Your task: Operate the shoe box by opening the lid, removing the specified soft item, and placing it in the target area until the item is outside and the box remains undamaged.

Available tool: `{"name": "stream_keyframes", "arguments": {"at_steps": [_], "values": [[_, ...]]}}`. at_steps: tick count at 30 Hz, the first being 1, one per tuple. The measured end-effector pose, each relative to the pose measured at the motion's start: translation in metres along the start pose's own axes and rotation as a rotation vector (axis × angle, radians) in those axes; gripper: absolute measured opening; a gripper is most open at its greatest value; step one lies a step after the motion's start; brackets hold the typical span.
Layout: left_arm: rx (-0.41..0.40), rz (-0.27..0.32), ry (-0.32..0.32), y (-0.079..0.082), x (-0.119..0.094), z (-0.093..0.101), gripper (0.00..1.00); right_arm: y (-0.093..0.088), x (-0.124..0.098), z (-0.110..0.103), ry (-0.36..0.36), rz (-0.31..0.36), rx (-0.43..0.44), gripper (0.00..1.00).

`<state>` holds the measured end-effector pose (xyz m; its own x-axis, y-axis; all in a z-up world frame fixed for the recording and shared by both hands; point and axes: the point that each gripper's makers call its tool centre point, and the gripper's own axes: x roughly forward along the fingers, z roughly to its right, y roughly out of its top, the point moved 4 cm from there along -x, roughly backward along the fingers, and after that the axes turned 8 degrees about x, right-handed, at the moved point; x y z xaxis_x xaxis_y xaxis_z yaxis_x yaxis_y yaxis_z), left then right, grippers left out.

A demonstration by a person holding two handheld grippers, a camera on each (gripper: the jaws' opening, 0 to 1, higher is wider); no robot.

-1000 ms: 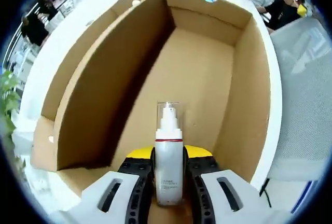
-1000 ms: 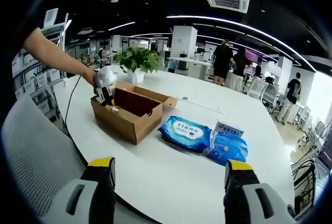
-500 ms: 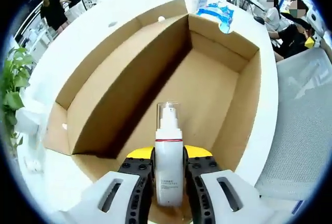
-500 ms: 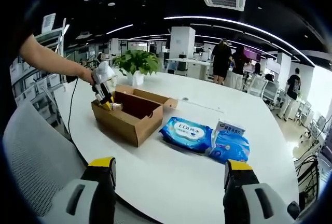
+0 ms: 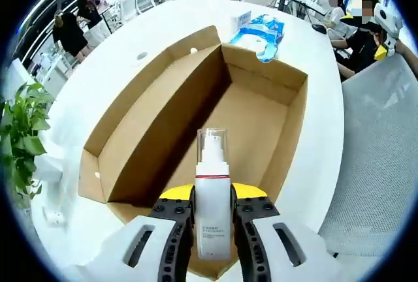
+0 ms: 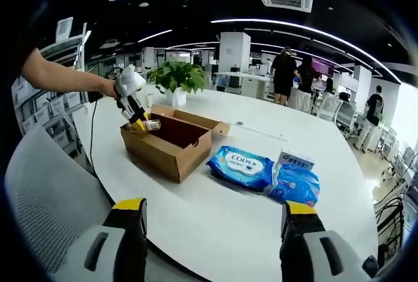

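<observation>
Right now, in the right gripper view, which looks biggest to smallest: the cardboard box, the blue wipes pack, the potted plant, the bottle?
1. Cardboard box
2. Blue wipes pack and potted plant: about alike, and the plant stands farther off, so I won't rank them
3. Bottle, held by the left gripper

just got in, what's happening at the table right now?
A person is working an open cardboard box on a white table with two hand-held grippers. The left hand-held gripper is shut on a white pump bottle, held just above the box's near end. The box looks empty inside. The right hand-held gripper is open, away from the box. Blue wipes packs lie beside the box.
</observation>
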<state>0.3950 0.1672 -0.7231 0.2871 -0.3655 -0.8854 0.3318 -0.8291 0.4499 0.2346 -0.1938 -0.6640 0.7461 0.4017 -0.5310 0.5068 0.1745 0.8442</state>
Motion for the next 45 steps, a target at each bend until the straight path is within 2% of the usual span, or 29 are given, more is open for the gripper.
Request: {"name": "stream_keyframes", "arguments": {"at_steps": [4,11,24,30,45], "values": [[0.009,0.034,0.020,0.006,-0.007,0.002,0.20,-0.003,0.000,0.001,-0.004,-0.028,-0.007,0.83],[0.033,0.065,0.035,0.012,-0.016,0.014,0.20,-0.003,-0.001,-0.006,0.046,-0.047,0.009,0.81],[0.080,0.151,0.049,0.034,-0.033,0.037,0.20,0.019,0.001,-0.017,0.071,-0.042,0.003,0.77],[0.095,0.199,0.060,0.046,-0.042,0.049,0.20,0.029,0.004,-0.028,0.107,-0.032,0.043,0.73],[0.158,0.283,0.053,0.066,-0.051,0.083,0.20,0.036,0.013,-0.048,0.174,-0.023,0.165,0.66]]}}
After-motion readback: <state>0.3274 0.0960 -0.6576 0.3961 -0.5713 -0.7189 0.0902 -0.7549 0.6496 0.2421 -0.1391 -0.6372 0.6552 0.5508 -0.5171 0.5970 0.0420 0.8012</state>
